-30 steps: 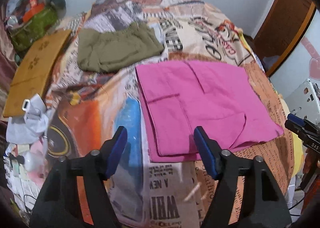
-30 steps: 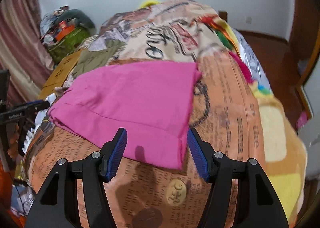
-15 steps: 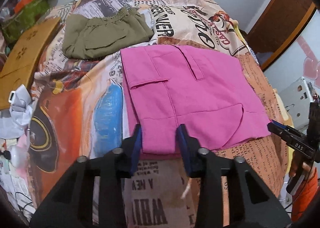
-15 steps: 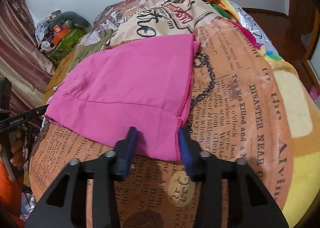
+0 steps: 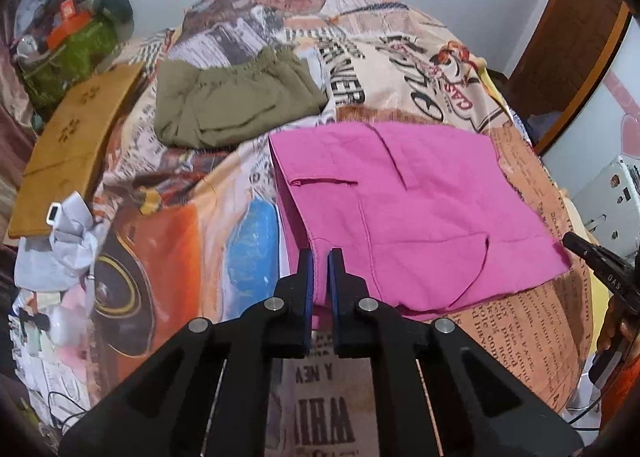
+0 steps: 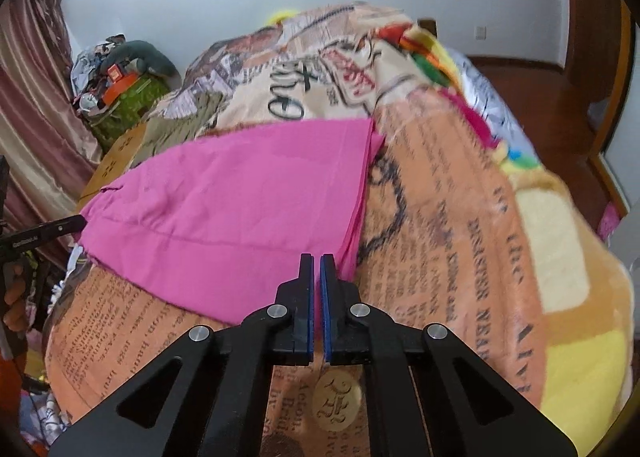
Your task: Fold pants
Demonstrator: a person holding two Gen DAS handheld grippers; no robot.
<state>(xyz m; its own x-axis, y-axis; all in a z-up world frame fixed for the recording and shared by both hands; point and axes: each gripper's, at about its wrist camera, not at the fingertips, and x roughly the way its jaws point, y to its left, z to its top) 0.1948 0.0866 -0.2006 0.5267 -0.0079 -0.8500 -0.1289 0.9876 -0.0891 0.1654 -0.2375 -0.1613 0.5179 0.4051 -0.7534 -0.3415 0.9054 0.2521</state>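
Pants (image 5: 404,217), pink, already folded at least once, lie flat on the bed (image 5: 192,241) w/ its newsprint-pattern blanket. Left wrist view: left gripper (image 5: 319,257) sits at the pants' near-left corner; its fingers have just been closing and now clench the hem, a strip of pink cloth showing between the blue pads. Olive shorts (image 5: 236,105) lie farther back, apart from the pants. Right gripper's tip pokes in at the right edge, near the pants' near-right corner.

Right wrist view: right gripper (image 6: 317,261) at the pants' (image 6: 240,209) near-right corner, where stacked layer edges show. Fingers just closed too, pinched almost flat; cloth runs in under the tips, so prob. a thin grip on the hem, but how many layers are caught can't be told.

Risks: if only the top layer is held on either side, lifting would peel the fold open instead of carrying it over. A shallow pinch could slip mid-lift. Uneven lift btw. hands would skew the crease. Folding too far could drop the pants onto the olive shorts.
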